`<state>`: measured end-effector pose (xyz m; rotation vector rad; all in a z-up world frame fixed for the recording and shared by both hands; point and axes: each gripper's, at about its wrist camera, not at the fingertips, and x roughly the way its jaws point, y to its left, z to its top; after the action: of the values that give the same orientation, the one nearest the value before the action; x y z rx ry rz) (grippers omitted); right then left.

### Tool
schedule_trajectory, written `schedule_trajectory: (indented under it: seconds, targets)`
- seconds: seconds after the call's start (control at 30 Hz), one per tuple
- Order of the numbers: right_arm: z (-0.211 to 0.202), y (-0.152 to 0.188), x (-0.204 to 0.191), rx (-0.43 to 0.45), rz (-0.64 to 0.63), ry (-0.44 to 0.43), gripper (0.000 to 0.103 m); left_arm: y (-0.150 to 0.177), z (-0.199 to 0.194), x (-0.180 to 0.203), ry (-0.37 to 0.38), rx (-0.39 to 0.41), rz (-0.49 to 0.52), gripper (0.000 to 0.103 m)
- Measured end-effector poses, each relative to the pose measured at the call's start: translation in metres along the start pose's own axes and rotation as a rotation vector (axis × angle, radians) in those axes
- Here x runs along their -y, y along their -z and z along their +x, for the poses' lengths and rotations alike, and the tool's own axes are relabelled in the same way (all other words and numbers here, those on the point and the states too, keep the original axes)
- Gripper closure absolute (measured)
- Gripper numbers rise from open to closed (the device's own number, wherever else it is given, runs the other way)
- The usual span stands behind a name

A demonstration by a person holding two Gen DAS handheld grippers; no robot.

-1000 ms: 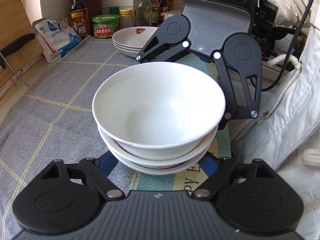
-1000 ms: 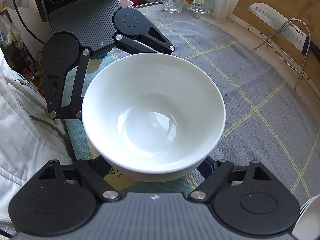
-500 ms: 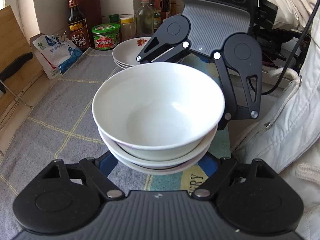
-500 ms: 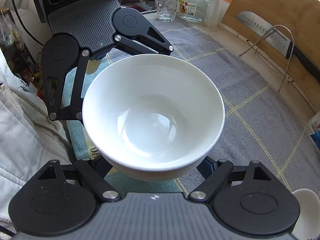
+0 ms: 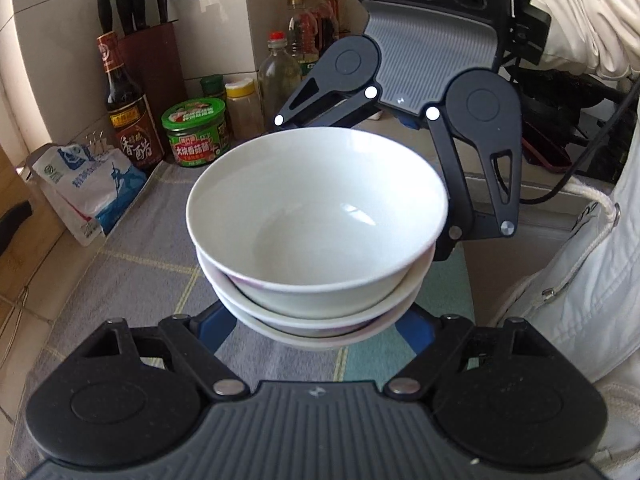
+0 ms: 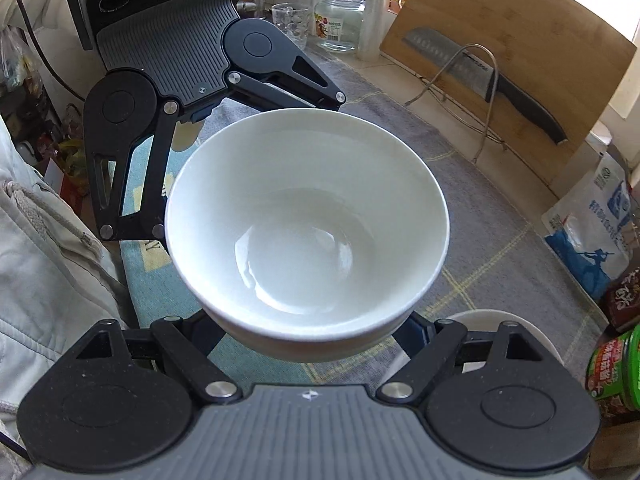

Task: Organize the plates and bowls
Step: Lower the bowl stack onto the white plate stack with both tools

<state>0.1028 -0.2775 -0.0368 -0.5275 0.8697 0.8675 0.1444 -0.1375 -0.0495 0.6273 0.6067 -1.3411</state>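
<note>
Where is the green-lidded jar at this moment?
In the left wrist view the green-lidded jar stands at the back left of the counter, between the dark sauce bottle and a yellow-capped jar.

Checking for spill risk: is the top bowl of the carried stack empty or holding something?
Empty. The top bowl shows a bare, glossy white inside in both wrist views, with only reflections.

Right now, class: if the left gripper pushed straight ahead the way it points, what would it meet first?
The stack of white bowls already sits between the left gripper fingers, so it blocks the way at once. Just beyond it stands the right gripper, though depth is hard to judge.
</note>
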Motion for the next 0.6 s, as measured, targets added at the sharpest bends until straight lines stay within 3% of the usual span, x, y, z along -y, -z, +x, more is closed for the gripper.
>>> schedule_trajectory:
  seconds: [0.6]
  targets:
    - [-0.036,0.065,0.058,-0.009,0.037,0.083,0.013,-0.057,0.074,-0.022,0.007,0.006,0.070,0.018]
